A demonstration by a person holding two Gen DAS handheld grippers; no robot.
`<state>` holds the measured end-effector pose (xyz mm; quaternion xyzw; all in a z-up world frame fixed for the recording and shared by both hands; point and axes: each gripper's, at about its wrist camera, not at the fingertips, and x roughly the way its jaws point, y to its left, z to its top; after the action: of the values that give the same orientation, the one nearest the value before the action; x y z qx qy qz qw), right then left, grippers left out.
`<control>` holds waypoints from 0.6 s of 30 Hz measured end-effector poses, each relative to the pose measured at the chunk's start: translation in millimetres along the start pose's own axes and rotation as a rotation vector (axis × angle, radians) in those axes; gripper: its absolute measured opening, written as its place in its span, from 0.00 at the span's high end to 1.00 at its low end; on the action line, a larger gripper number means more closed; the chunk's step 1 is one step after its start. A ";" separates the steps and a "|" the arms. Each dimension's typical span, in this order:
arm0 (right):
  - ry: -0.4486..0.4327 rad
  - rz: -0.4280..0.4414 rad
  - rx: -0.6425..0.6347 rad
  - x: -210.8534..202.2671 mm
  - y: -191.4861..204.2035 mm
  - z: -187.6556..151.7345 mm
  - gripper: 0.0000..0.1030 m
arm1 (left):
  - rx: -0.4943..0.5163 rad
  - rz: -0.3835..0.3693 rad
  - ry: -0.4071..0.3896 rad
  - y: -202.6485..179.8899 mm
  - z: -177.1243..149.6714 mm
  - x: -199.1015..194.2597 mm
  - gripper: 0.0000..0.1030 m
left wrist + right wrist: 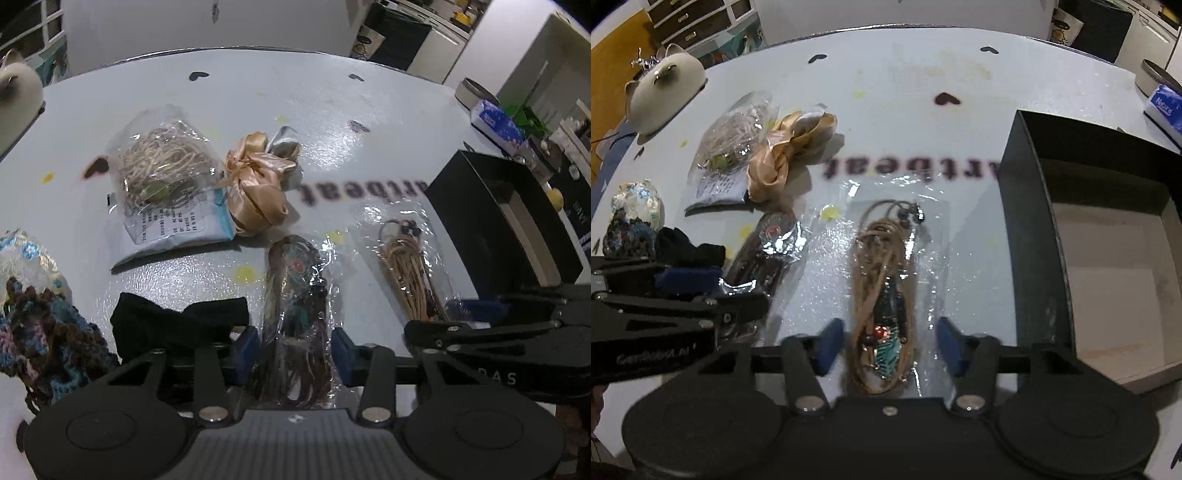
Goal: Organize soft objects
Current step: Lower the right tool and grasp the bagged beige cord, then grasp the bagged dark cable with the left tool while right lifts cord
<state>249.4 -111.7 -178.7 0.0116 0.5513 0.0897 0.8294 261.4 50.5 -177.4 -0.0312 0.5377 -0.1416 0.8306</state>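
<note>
Left tool (295, 349): spread wide, blue pads either side of the dark packet, not pinching it.
Right tool (886, 345): spread wide, blue pads straddling the tan packet without gripping.
Dark packet (295, 295): clear bag of dark cords with a red bead, flat on the tabletop, well to the left of the black box as the left wrist view showed it.
Tan packet (882, 280): clear bag of tan cord with a teal feather charm, just left of the black box, between box and dark packet.
Black box (1038, 236): open, pale floor showing, standing at the right side of the tabletop.
Gold ribbon (255, 184): bunched satin, farther from the black box than the dark packet, touching the string bag.
String bag (162, 173): clear bag of pale string with a printed label, just beyond the ribbon from the box.
Black bow (177, 325): dark cloth, left of the dark packet.
Crochet piece (40, 332): blue and brown yarn, farthest from the box.
Tabletop (332, 110): pale, glossy, with dark heart marks and yellow spots.
</note>
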 end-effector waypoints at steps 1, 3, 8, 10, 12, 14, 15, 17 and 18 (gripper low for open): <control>-0.003 0.008 0.005 -1.1 -1.1 -0.6 0.60 | -0.009 -0.002 -0.001 1.0 -0.9 -0.4 0.64; -0.011 0.018 0.010 -4.3 -2.1 -1.6 0.67 | -0.038 -0.006 -0.012 3.0 -3.6 -2.5 0.67; -0.027 0.034 0.003 -12.1 -0.9 -3.8 0.73 | -0.133 -0.050 -0.065 11.1 -10.8 -14.4 0.70; -0.037 0.043 -0.005 -16.9 0.4 -5.2 0.73 | -0.148 -0.055 -0.092 11.4 -12.7 -21.4 0.70; -0.061 0.044 -0.020 -24.0 2.2 -6.2 0.74 | -0.162 -0.059 -0.116 10.9 -15.1 -29.0 0.70; -0.091 0.049 -0.031 -33.1 3.6 -6.8 0.74 | -0.170 -0.061 -0.139 8.6 -17.1 -36.8 0.71; -0.104 0.054 -0.034 -37.6 3.7 -7.2 0.74 | -0.171 -0.060 -0.151 6.7 -18.6 -40.8 0.71; -0.127 0.069 -0.040 -46.4 3.7 -8.1 0.74 | -0.163 -0.050 -0.154 2.8 -20.1 -43.9 0.71; -0.134 0.074 -0.043 -49.4 3.7 -9.0 0.74 | -0.158 -0.036 -0.144 0.1 -21.5 -43.5 0.71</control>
<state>222.1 -116.8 -136.8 0.0199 0.4916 0.1311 0.8607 225.4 64.4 -148.0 -0.1162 0.4855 -0.1111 0.8593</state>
